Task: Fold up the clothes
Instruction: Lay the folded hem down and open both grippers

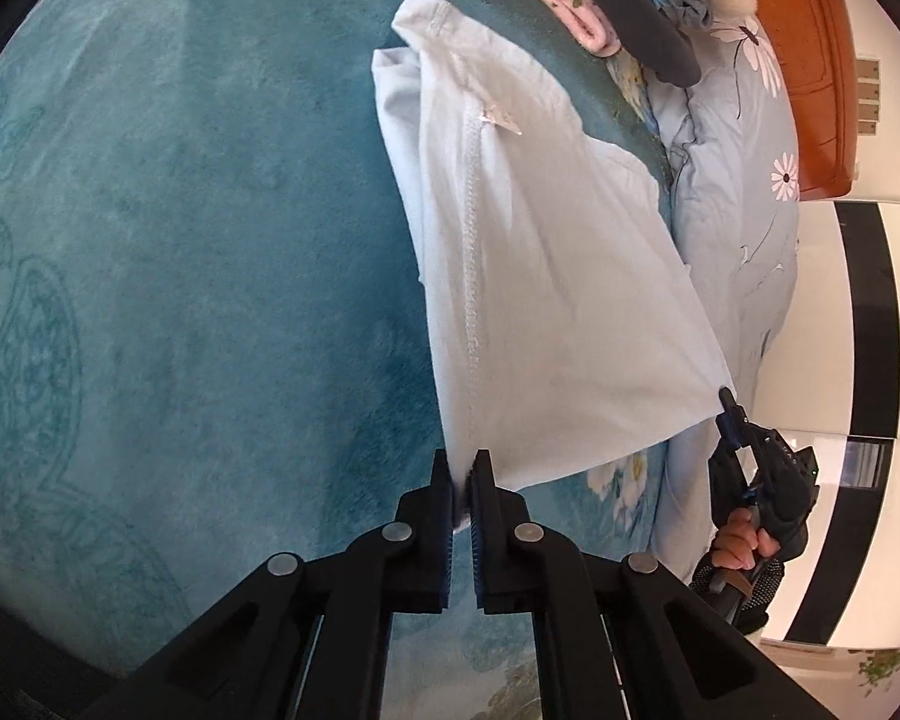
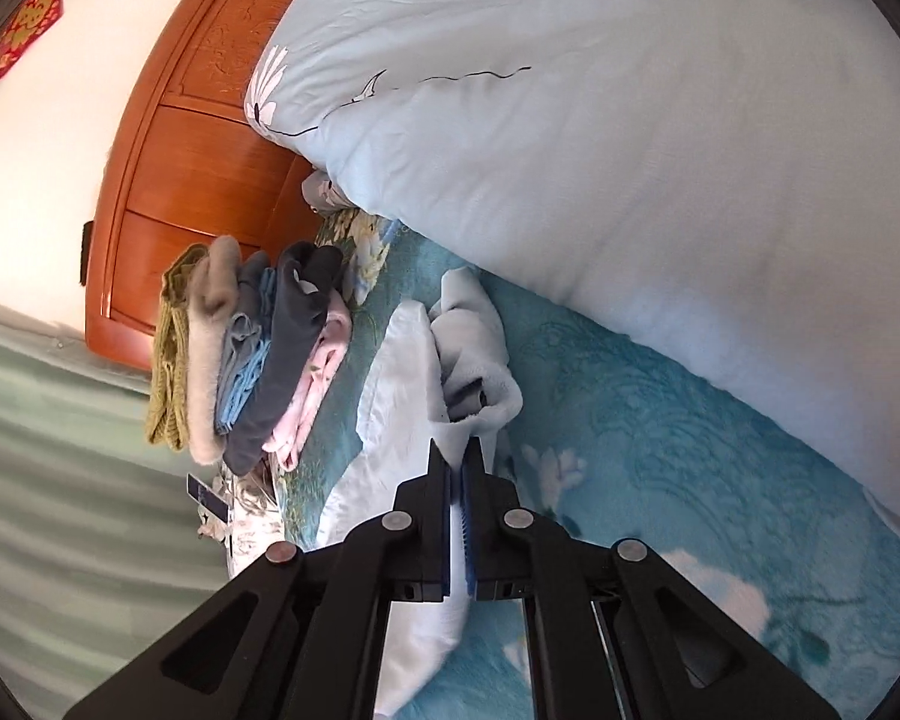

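A pale blue garment [image 1: 546, 276] is stretched above the teal plush blanket [image 1: 180, 240], seam side up with a small label showing. My left gripper [image 1: 463, 462] is shut on one lower corner of it. The other lower corner is pinched by my right gripper [image 1: 727, 399], seen at the right of the left wrist view with a hand on its handle. In the right wrist view, my right gripper [image 2: 457, 450] is shut on the pale fabric [image 2: 402, 372], which trails away towards a bunched end on the blanket.
A stack of folded clothes [image 2: 252, 354], olive, beige, blue, grey and pink, lies at the blanket's far end. A light blue flowered duvet [image 2: 630, 150] is heaped alongside. An orange wooden headboard [image 2: 198, 138] stands behind. The floor [image 2: 60, 480] lies beyond the bed's edge.
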Demonstrator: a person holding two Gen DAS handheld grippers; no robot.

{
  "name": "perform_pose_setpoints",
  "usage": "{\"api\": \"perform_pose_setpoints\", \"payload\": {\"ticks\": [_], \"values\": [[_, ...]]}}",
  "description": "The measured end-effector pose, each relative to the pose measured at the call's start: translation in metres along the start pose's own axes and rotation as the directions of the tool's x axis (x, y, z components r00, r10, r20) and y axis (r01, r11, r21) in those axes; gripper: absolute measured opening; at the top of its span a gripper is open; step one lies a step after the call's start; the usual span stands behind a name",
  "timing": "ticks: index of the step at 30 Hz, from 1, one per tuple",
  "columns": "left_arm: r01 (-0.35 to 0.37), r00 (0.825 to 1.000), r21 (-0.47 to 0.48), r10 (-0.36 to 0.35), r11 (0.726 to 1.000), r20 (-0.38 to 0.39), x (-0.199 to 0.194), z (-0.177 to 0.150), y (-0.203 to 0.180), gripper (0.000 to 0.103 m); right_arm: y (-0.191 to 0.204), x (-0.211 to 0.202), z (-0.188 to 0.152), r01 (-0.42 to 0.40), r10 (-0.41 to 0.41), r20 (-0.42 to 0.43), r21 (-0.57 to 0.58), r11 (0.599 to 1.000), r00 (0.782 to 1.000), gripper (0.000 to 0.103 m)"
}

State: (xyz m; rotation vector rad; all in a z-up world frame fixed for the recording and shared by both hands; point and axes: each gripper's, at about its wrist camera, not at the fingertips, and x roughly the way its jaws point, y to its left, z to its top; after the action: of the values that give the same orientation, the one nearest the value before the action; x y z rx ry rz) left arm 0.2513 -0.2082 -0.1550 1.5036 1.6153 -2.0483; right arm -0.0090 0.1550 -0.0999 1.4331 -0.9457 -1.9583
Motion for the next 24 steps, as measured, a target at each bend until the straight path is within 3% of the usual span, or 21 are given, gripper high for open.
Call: {"api": "perform_pose_setpoints", "payload": {"ticks": [3,9,15,16,18,20,24], "values": [[-0.001,1.0,-0.04,0.0,0.999,-0.024,0.009,-0.003,0.016,0.005,-0.02,0.002,-0.008,0.059,-0.058,-0.029,0.023,0.998,0.998,0.003],[-0.011,1.0,0.025,0.011,1.0,-0.015,-0.001,-0.004,0.006,0.009,-0.029,0.007,-0.011,0.076,-0.076,-0.048,0.004,0.997,0.996,0.003],[-0.099,0.993,0.141,0.089,0.985,0.08,-0.019,0.007,-0.023,0.022,-0.027,0.012,-0.005,0.125,-0.131,-0.079,-0.067,0.99,0.988,0.006],[-0.096,0.992,0.159,0.082,0.983,0.094,-0.019,0.01,-0.03,0.023,-0.027,0.013,-0.004,0.134,-0.14,-0.076,-0.076,0.988,0.987,0.008],[-0.091,0.991,0.194,0.068,0.977,0.119,-0.017,0.015,-0.045,0.026,-0.028,0.016,-0.005,0.132,-0.138,-0.076,-0.08,0.988,0.987,0.024],[-0.075,0.993,0.218,0.053,0.973,0.105,-0.004,0.02,-0.061,0.026,-0.03,0.02,-0.006,0.128,-0.134,-0.08,-0.075,0.989,0.988,0.034],[-0.047,0.998,0.243,0.035,0.969,0.055,0.038,0.033,-0.09,0.026,-0.036,0.027,-0.009,0.132,-0.134,-0.067,-0.031,0.991,0.989,0.036]]}}
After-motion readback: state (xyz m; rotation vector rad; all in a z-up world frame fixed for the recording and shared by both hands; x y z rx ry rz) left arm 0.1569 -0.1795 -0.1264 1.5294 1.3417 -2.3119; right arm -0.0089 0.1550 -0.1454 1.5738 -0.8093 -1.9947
